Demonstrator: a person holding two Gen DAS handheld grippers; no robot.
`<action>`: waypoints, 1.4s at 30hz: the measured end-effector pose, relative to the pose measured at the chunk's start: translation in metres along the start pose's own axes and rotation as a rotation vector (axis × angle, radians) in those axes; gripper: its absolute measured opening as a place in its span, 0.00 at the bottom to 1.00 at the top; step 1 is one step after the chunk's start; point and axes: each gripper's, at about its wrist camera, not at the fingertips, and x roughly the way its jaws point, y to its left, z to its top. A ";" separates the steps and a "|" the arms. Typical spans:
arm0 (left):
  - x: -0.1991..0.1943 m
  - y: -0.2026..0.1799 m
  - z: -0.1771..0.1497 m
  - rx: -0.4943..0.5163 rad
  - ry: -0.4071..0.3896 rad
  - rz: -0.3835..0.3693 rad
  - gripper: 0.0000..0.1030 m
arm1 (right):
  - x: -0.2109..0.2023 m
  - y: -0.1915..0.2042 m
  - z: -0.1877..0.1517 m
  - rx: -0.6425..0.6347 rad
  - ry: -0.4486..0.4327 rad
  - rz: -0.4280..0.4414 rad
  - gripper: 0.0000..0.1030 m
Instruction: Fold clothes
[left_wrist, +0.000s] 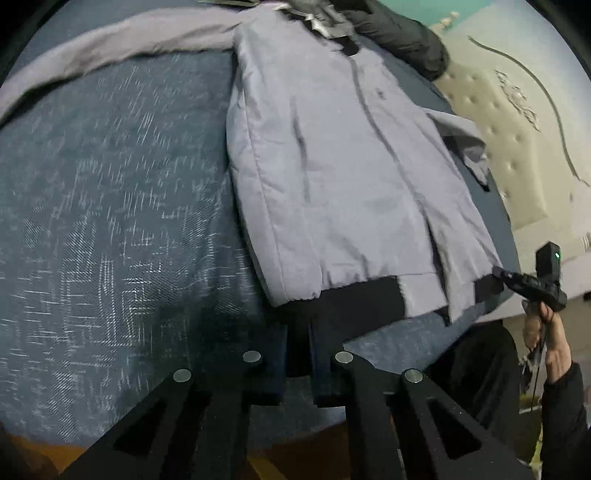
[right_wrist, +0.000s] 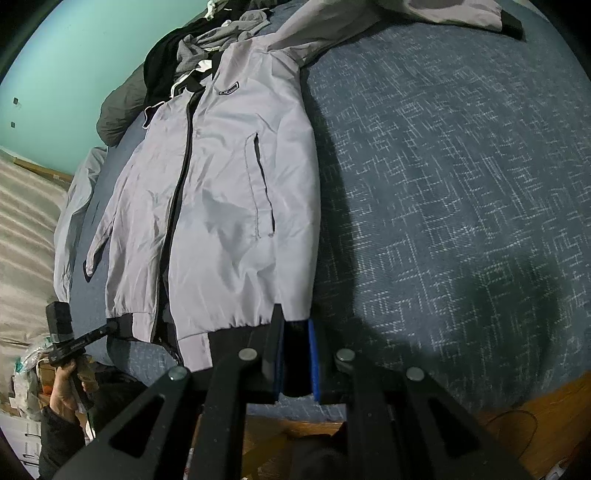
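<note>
I have the light grey zip-front nylon jacket (left_wrist: 343, 177) lying flat, front up, across the middle of both wrist views on the blue woven bedcover (right_wrist: 461, 192). No fold is made yet as far as I can see; one sleeve (left_wrist: 92, 48) trails to the upper left of the left wrist view, the other (left_wrist: 461, 140) hangs off the bed edge at right. My left gripper (left_wrist: 297, 350) is pinched nearly closed on the black ribbed hem band (left_wrist: 351, 299) at bottom centre. My right gripper (right_wrist: 295, 354) is likewise clamped narrow on the hem's other corner. So I judge this the opening grab, with every fold left to do. The bedcover beside the jacket is bare and wide, good room for swinging the hem. A heap of dark clothes (right_wrist: 173, 59) crowds the collar end.
</note>
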 end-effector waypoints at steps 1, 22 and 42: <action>-0.005 -0.003 -0.002 0.015 -0.001 -0.003 0.09 | -0.002 0.001 -0.001 0.002 -0.001 0.001 0.10; -0.008 -0.020 0.027 0.008 -0.061 0.156 0.37 | -0.011 0.076 0.014 -0.193 -0.050 -0.084 0.32; -0.010 -0.035 0.037 0.016 -0.125 0.075 0.38 | 0.138 0.154 0.026 -0.372 0.154 -0.216 0.06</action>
